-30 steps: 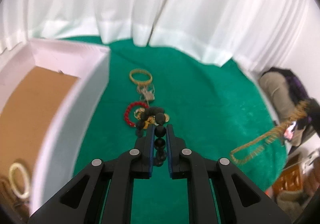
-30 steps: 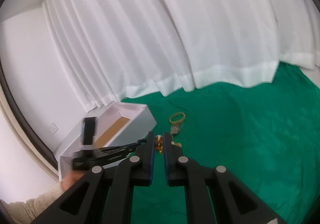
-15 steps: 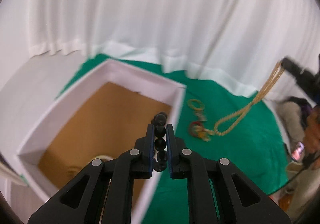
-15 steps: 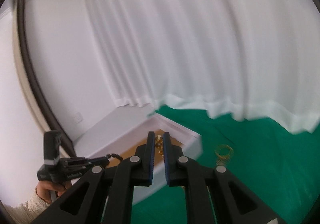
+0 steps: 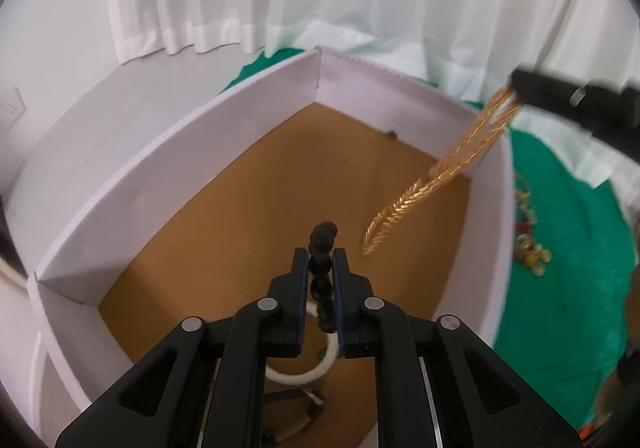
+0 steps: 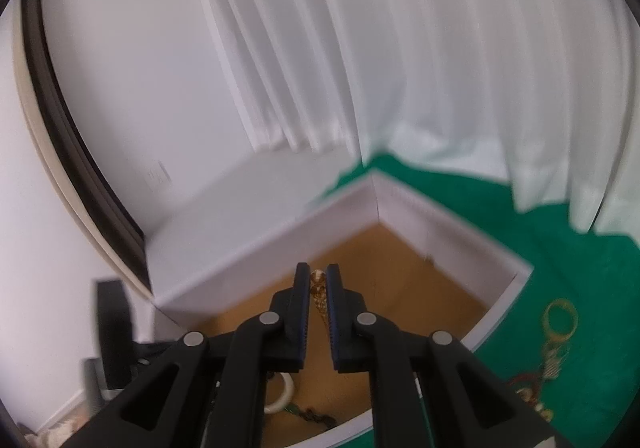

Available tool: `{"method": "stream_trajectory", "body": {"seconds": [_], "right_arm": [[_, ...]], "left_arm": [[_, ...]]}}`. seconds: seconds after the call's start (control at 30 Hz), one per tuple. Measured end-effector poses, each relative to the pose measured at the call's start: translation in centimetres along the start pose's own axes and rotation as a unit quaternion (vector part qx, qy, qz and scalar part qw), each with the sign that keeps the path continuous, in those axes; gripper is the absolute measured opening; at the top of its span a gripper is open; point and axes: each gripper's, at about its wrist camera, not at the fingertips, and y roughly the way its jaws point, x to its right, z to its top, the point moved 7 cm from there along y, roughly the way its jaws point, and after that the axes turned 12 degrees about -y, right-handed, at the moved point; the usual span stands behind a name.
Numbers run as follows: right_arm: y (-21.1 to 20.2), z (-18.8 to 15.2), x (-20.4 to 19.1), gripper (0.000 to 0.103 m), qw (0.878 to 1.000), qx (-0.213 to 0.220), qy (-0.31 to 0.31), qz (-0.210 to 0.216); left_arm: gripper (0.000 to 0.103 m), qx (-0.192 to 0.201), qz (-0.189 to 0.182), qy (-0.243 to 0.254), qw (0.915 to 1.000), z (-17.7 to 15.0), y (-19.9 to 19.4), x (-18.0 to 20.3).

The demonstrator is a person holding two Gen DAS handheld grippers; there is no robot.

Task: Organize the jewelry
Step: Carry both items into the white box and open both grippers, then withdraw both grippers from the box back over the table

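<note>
My left gripper [image 5: 320, 254] hovers over the white box [image 5: 180, 151] with the brown floor. A black bead bracelet [image 5: 322, 240] sits between its pads and pokes out past the tips; the jaws are opening. My right gripper [image 6: 319, 272] is shut on a gold chain necklace [image 6: 318, 288] above the same box [image 6: 256, 244]. In the left wrist view that gripper [image 5: 518, 89] enters from the upper right. The gold chain [image 5: 404, 203] dangles from it over the box's right wall, down toward the floor.
A white bangle [image 5: 304, 376] and some dark pieces lie on the box floor below my left fingers. More jewelry [image 5: 528, 244], including a gold bangle [image 6: 560, 318], lies on the green cloth [image 6: 580, 280] right of the box. White curtains hang behind.
Both grippers swung left from above the green cloth to above the box, carrying the black beads and the gold chain. The chain now hangs inside the box.
</note>
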Motion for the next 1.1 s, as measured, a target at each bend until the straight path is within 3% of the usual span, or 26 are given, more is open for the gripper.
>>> {"method": "stream_trajectory", "body": {"seconds": [0.07,0.1,0.13,0.17,0.23,0.27,0.5,0.7,0.83,0.9,1.1], "right_arm": [[1.8,-1.9,-0.2,0.009,1.0,-0.021,-0.01,-0.008],[2.1,-2.4,-0.1,0.01,0.999,-0.029,-0.016,-0.019],[2.4,-3.2,0.2,0.018,0.998,-0.04,-0.024,-0.036],[2.4,-3.6,0.4,0.026,0.998,-0.041,-0.024,-0.04],[1.4,-4.2,0.9,0.063,0.999,-0.031,-0.014,-0.042],[0.8,-4.3,1.0,0.065,0.998,-0.025,-0.014,-0.047],[-3.4,-5.4,2.9,0.066,0.995,-0.016,-0.024,-0.092],[-7.1,-9.4,5.2,0.076,0.99,-0.021,-0.016,-0.137],[-10.1,-16.2,9.1,0.076,0.981,-0.038,0.001,-0.19],[-11.8,-21.3,12.3,0.077,0.971,-0.061,0.022,-0.229],[-16.1,-31.8,17.8,0.077,0.945,-0.093,0.103,-0.295]], "left_arm": [[0.038,0.003,0.003,0.002,1.0,-0.6,-0.2,0.0],[0.06,0.009,0.008,0.004,0.9999,-0.9,-0.4,0.1],[0.07,0.02,0.018,0.006,0.9996,-1.1,-0.9,0.1],[0.07,0.031,0.025,0.012,0.9991,-1.3,-1.3,0.2],[0.07,0.039,0.028,0.025,0.9985,-1.4,-1.6,0.6],[0.07,0.042,0.028,0.027,0.9984,-1.6,-2.0,0.8],[0.074,0.07,0.02,0.045,0.9963,-1.6,-4.8,2.8],[0.079,0.079,-0.009,0.06,0.995,-3.5,-7.7,5.2],[0.086,0.071,-0.046,0.072,0.9938,-6.8,-9.2,7.4],[0.086,0.055,-0.066,0.08,0.9931,-8.7,-9.1,8.7],[0.086,-0.013,-0.097,0.117,0.9883,-14.7,-5.5,14.0]]}}
